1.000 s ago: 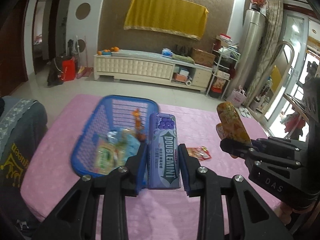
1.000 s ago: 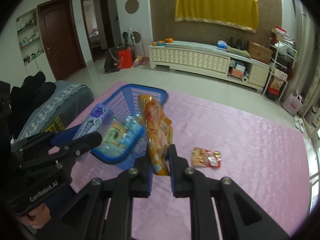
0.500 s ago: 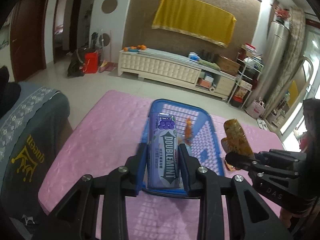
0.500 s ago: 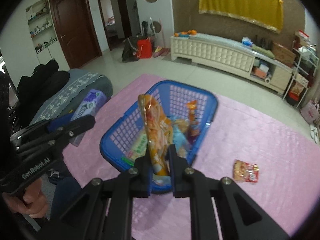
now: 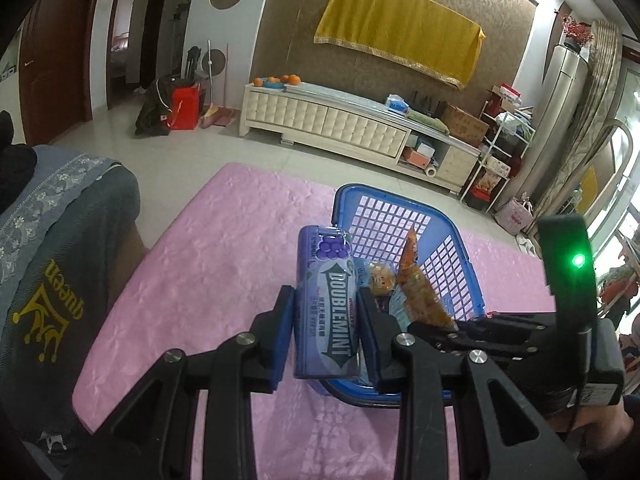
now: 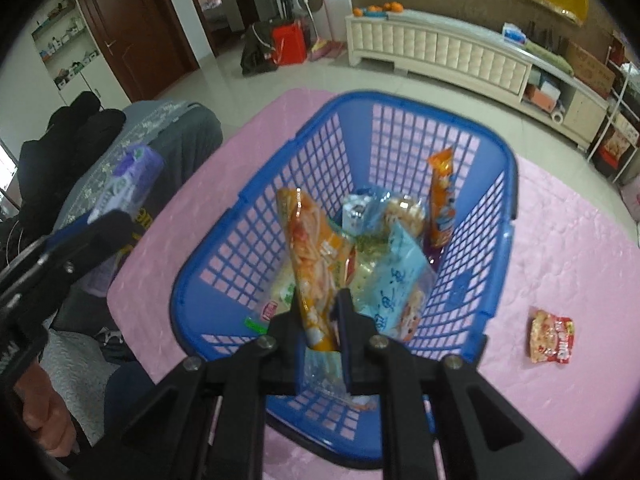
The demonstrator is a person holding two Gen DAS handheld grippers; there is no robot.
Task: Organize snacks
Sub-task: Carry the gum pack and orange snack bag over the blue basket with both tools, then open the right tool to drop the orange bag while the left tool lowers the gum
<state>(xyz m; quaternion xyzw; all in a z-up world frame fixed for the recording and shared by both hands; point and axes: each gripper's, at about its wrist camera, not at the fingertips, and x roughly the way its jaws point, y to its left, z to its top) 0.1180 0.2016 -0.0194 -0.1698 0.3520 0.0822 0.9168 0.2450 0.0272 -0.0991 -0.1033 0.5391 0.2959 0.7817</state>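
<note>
My left gripper (image 5: 325,306) is shut on a purple Doublemint gum pack (image 5: 329,300), held upright at the near left rim of the blue basket (image 5: 460,256). My right gripper (image 6: 323,312) is shut on an orange snack bag (image 6: 314,256), held over the inside of the blue basket (image 6: 256,208), which holds several snack packets. The left gripper with the gum pack (image 6: 124,184) shows left of the basket in the right wrist view. The right gripper's orange bag (image 5: 420,296) shows in the left wrist view.
The basket stands on a pink quilted table cover (image 6: 560,240). A red and yellow snack packet (image 6: 551,336) lies on the cover right of the basket. A grey-covered chair (image 5: 52,264) stands at the table's left side.
Both grippers have moved left and forward toward the basket. The right gripper with the orange bag now hangs over the basket's inside; the left gripper with the gum is at its near left rim.
</note>
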